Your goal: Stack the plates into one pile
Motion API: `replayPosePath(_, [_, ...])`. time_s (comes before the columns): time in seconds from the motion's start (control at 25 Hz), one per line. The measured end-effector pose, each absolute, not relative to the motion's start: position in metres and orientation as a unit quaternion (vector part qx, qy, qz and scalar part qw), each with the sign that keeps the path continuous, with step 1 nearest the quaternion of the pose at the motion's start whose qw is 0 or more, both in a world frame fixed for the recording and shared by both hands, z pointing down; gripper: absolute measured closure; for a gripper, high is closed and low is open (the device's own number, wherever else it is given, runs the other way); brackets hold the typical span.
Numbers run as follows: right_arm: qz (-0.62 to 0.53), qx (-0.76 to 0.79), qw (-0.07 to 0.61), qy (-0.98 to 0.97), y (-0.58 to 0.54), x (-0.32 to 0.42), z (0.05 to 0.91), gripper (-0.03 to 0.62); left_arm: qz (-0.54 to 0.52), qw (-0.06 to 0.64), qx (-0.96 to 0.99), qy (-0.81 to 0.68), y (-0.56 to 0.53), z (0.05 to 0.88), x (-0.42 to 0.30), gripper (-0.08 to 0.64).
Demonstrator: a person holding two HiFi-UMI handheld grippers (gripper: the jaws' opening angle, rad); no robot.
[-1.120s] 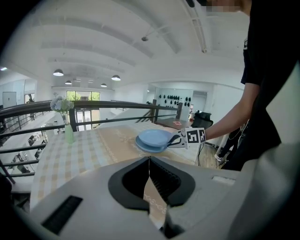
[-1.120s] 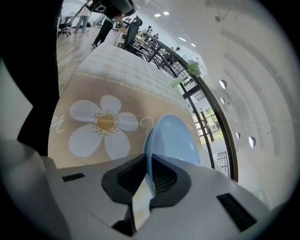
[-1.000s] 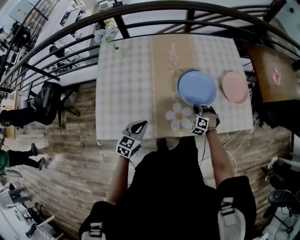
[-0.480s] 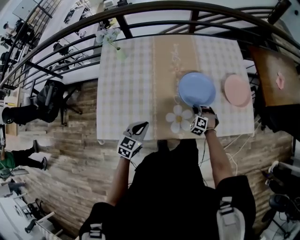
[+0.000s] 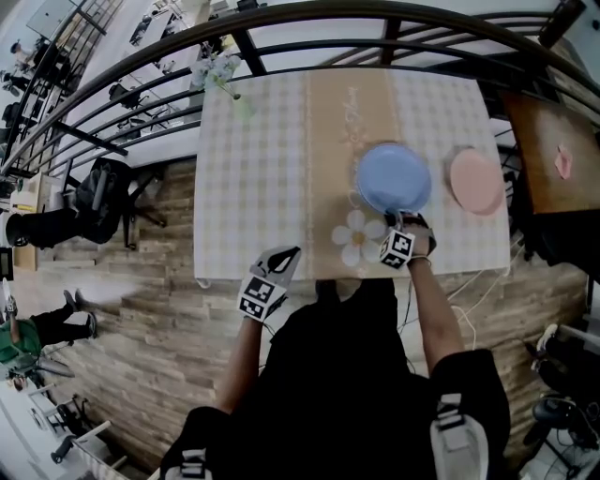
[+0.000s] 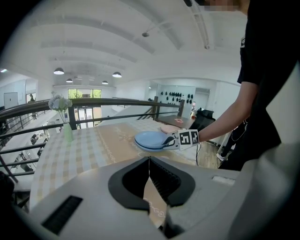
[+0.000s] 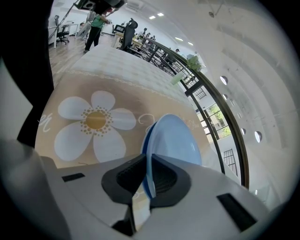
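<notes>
Wood-plank flooring (image 5: 141,309) of a mezzanine, bounded by a curved dark railing (image 5: 281,23), surrounds a rectangular table (image 5: 244,187) covered in a pale checked cloth. Down the middle of the cloth runs a beige runner (image 5: 333,141), printed near its close end with a large white daisy (image 5: 358,234). The person, in a dark top, stands at the near edge of the table with both arms extended. A second, bare wooden table (image 5: 548,150) stands just beyond the right edge.

Two plates lie on the right half of the cloth. The blue plate (image 5: 394,176), the larger, sits where the runner's right border meets the checked cloth, just beyond the daisy. The pink plate (image 5: 473,181) lies to its right, near the table's right edge and apart from the blue one.

The right gripper (image 5: 403,225) meets the blue plate at its near rim; in the right gripper view the rim stands edge-on between the two dark pads, which are clamped on it. Whether the plate is clear of the cloth cannot be told.

The left gripper (image 5: 284,255) hangs at the near edge of the table, left of the daisy and well apart from both plates; its jaws meet at the tips with nothing between them.

A small pale vase (image 5: 239,103) of flowers stands at the far left corner.
</notes>
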State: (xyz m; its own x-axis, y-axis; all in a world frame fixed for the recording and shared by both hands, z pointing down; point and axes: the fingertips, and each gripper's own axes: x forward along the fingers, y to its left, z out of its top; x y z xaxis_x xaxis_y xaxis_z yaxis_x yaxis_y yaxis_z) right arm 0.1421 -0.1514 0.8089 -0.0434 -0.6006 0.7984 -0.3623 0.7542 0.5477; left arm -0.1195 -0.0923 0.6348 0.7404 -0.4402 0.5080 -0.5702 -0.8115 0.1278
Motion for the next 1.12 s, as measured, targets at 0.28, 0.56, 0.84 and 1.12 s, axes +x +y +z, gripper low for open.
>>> replayPosePath(0.28, [-0.101,0.338,0.606,-0.713,-0.152,0.142,0.808,0.564,0.236,0.138,0.922,-0.274,-0.089,0.634,-0.121,0.557])
replayPosePath(0.56, [-0.089,0.339,0.602,-0.718,-0.152,0.142,0.807,0.490,0.235,0.138,0.923,-0.272,-0.087,0.637,-0.123,0.557])
replayPosePath(0.84, [-0.084,0.352,0.593,-0.720,-0.150,0.141,0.801,0.465,0.229,0.137,0.925,-0.270,-0.086,0.635,-0.124,0.557])
replayPosePath(1.12, [-0.071,0.367,0.588,-0.717,-0.137,0.137,0.794,0.468,0.221,0.136,0.929,-0.265,-0.079,0.634,-0.131,0.557])
